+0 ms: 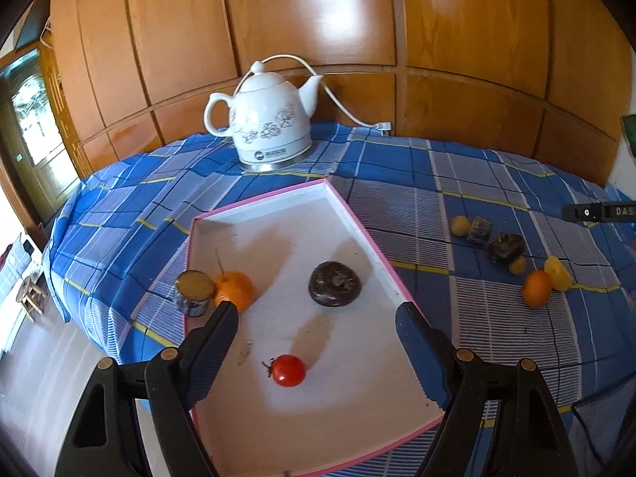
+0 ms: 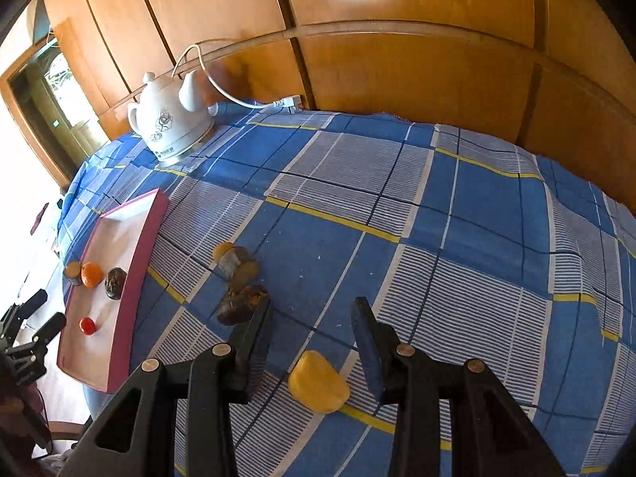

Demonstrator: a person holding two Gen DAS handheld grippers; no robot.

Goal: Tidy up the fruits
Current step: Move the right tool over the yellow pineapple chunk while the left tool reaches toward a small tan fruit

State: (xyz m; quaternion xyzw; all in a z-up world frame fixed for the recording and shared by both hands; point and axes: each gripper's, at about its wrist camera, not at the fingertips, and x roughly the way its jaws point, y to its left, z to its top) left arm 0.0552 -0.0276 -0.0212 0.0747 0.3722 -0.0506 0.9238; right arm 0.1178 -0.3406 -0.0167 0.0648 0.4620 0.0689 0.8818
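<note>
Fruits: four in tray (image 1: 359, 214), several loose at three o'clock; left gripper (image 1: 318, 320) spread empty, right gripper (image 2: 314, 314) apart, straddling yellow piece (image 2: 318, 382).

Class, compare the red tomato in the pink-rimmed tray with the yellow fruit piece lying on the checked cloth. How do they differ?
The red tomato is round, glossy and has a stem; the yellow fruit piece is a matt, wedge-like chunk. The tomato already lies in the pink-rimmed tray; the yellow piece lies on the checked cloth between the right hand-held gripper's fingers, not gripped. Both are small and lie apart from other fruit.
</note>
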